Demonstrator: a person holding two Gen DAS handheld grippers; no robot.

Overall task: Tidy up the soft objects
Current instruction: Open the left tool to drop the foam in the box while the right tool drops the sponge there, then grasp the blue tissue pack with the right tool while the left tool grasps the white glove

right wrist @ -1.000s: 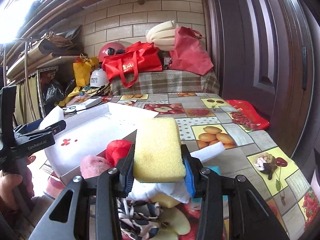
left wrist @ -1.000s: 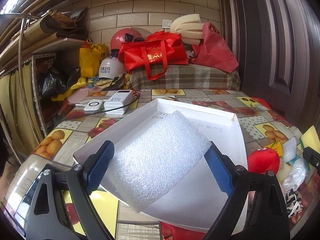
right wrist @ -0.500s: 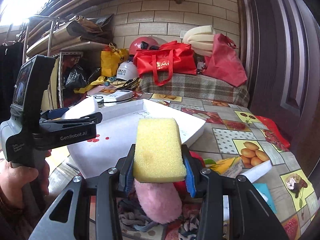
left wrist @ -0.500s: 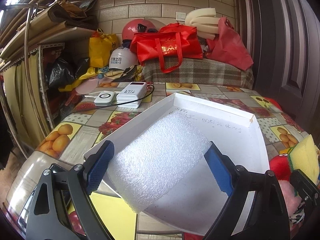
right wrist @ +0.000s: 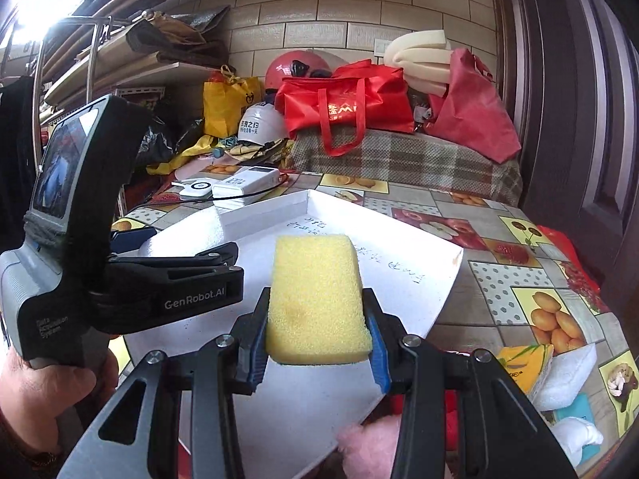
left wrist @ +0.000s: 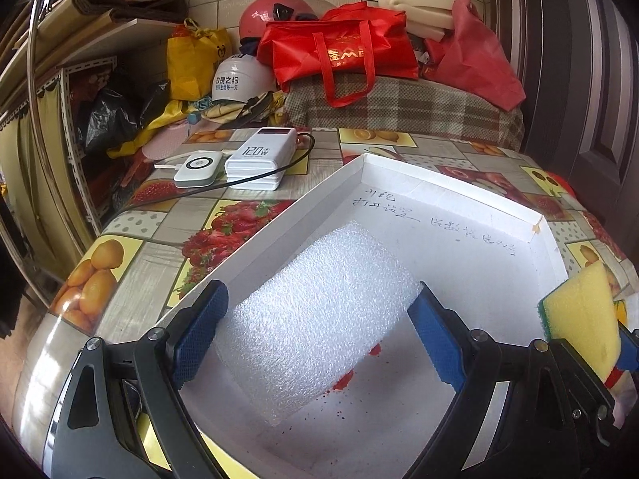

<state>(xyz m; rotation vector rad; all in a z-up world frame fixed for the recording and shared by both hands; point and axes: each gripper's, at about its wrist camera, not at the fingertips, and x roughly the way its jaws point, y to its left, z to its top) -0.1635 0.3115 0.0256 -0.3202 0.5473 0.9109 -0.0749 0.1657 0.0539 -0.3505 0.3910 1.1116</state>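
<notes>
Since the earlier frames, both grippers have travelled leftward and now sit over the white tray (left wrist: 451, 195), our landmark on the fruit-print table (left wrist: 131, 247). We see, at left, the left gripper (left wrist: 315, 327) spread wide yet clamping a white foam sheet (left wrist: 319, 319) above the tray floor. At right, the right gripper (right wrist: 317, 343) pinches a yellow sponge (right wrist: 317, 299) narrowly, above the tray's near edge.
</notes>
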